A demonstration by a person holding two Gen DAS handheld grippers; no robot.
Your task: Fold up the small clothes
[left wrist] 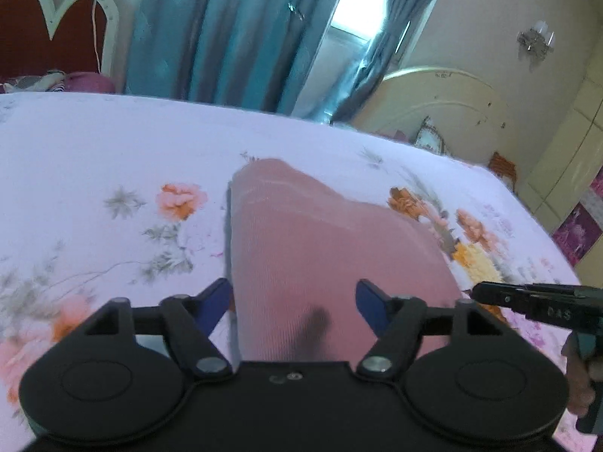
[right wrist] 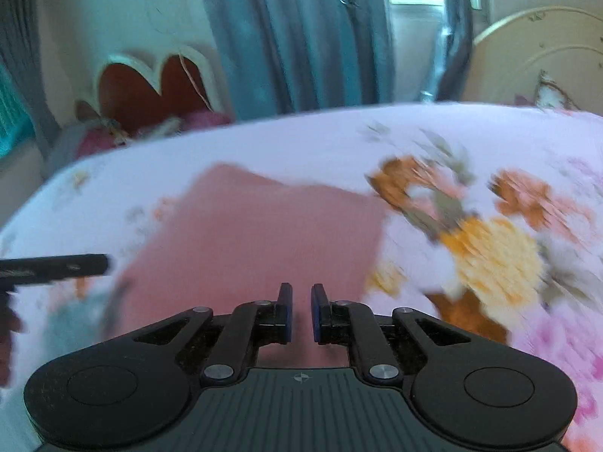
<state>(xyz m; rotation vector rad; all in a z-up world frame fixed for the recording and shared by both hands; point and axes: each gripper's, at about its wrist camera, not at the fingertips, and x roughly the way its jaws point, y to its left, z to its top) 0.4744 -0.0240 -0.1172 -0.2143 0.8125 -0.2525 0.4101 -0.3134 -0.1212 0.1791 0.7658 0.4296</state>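
The pink garment point(left wrist: 331, 248), centre of the left wrist view, is a finely ribbed, matt knit cloth lying on the bedsheet point(left wrist: 94, 143), a smooth, matt cotton-like fabric printed with flowers. At the bottom of the frame the left gripper point(left wrist: 294, 301) is matt black plastic with shiny metal pivot pins and blue, rubbery-looking pads point(left wrist: 371, 299); the right gripper point(right wrist: 301, 310) in its own view looks the same, with a ridged plastic plate beneath it. Across the top of the left wrist view the curtains point(left wrist: 233, 30) are teal cloth with a slight satin sheen, and the headboard point(left wrist: 71, 26) at upper left shows dark red padding in a glossy pale frame.
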